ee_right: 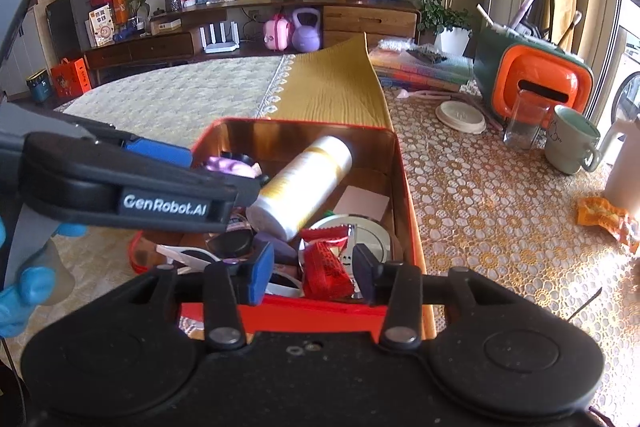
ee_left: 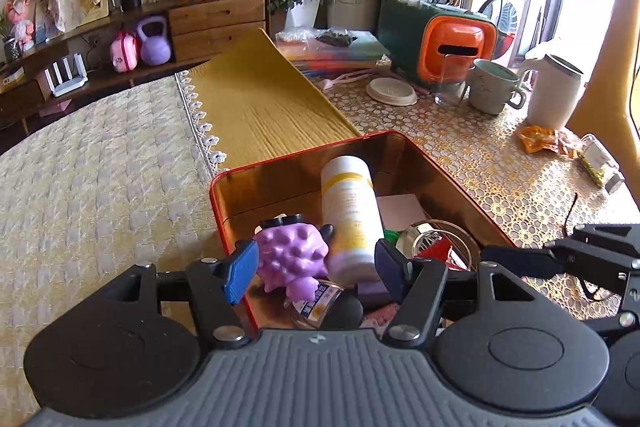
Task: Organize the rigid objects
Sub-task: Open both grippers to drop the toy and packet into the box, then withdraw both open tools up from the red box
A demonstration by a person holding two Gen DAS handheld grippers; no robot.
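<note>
A red tin box [ee_left: 296, 153] [ee_right: 404, 187] with a shiny inside stands on the table and holds several objects. A white and yellow bottle [ee_left: 350, 211] [ee_right: 304, 183] lies in it. My left gripper [ee_left: 316, 269] is open over the box, with a knobbly purple toy [ee_left: 294, 257] between its pads, against the left pad and apart from the right one. The toy shows partly in the right wrist view [ee_right: 230, 165], behind the left gripper's body. My right gripper [ee_right: 314, 273] is open at the box's near rim, over a red wrapped item [ee_right: 326, 263] and a round metal lid [ee_right: 360, 231].
On the lace tablecloth to the right stand an orange and green container [ee_left: 440, 43] [ee_right: 536, 83], a clear glass [ee_right: 524, 125], a pale mug [ee_left: 496, 87] [ee_right: 570, 141], a white kettle [ee_left: 554, 91], a round white lid [ee_left: 392, 91] and orange wrappers [ee_left: 544, 141] [ee_right: 608, 219]. A yellow runner [ee_left: 260, 99] lies behind the box.
</note>
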